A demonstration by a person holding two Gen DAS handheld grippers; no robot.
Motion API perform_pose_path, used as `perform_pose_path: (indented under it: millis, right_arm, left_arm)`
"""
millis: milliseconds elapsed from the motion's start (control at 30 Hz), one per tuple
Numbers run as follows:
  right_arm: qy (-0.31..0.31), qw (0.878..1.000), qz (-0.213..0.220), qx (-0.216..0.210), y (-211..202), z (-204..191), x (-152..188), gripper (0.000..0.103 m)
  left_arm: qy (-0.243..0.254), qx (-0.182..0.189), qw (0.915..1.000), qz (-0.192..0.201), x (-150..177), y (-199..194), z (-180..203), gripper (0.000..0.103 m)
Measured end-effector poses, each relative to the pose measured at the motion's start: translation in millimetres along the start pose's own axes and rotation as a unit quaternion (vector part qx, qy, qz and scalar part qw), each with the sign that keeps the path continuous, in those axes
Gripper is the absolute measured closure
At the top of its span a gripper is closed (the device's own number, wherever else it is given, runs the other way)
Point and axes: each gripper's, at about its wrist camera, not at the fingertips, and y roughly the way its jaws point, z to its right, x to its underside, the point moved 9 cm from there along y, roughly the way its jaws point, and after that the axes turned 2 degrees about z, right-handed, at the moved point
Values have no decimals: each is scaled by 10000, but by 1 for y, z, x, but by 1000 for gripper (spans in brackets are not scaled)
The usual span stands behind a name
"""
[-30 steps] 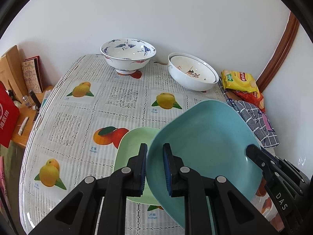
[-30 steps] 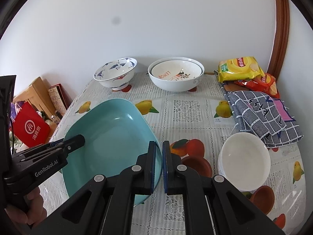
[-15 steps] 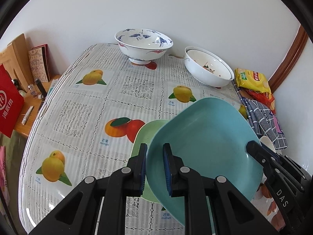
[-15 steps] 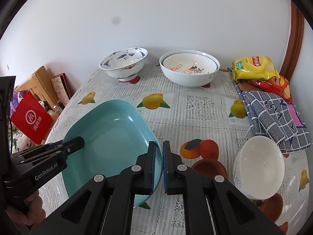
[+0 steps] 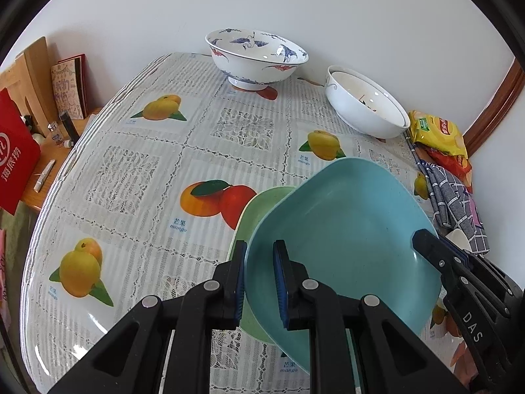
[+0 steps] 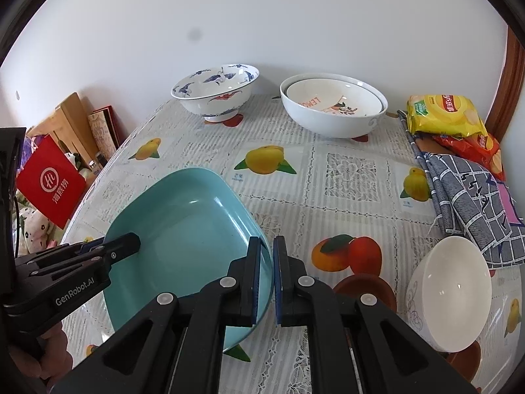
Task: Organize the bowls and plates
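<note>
On the left, the left gripper (image 5: 259,282) pinches the near-left rim of the teal plate (image 5: 341,229), which hangs tilted over a pale green plate (image 5: 259,207) lying on the tabletop (image 5: 131,177). The right gripper (image 6: 266,279) clamps the same plate's opposite edge. Farther back stand a blue-patterned bowl (image 6: 216,92) and nested white bowls (image 6: 331,108); a small white bowl (image 6: 452,292) sits at the right.

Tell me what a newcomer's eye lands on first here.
The teal plate in the foreground, its rim pinched on opposite sides by the left gripper and the right gripper, above a pale green plate. Behind, by the wall, a blue-painted bowl beside nested white bowls on the fruit-print tablecloth.
</note>
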Motion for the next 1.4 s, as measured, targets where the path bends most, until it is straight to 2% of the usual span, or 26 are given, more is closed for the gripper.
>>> perform_pose_path:
  millis: [400, 933, 1200, 1300, 1333, 1400]
  right_arm:
    - [-280, 9994, -197, 26, 30, -3, 4, 93]
    - [-640, 9978, -180, 57, 59, -9, -4, 86]
    - [-676, 9976, -119, -109, 52, -13, 2, 84]
    - [-495, 9985, -9, -236, 43, -11, 2, 73]
    - [-453, 9987, 20, -253, 41, -11, 3, 67]
    - [-439, 9988, 61, -209, 35, -9, 4, 67]
  left_arm:
    - [89, -150, 9997, -166, 10, 19, -7, 87]
    - [206, -5, 9992, -342, 17, 18, -8, 87]
    - [287, 71, 9989, -357, 30, 7, -4, 76]
    - [368, 83, 9988, -310, 34, 0, -1, 68]
    - [401, 14, 9988, -267, 35, -3, -1, 60]
    - [435, -59, 9989, -179, 36, -8, -2, 57]
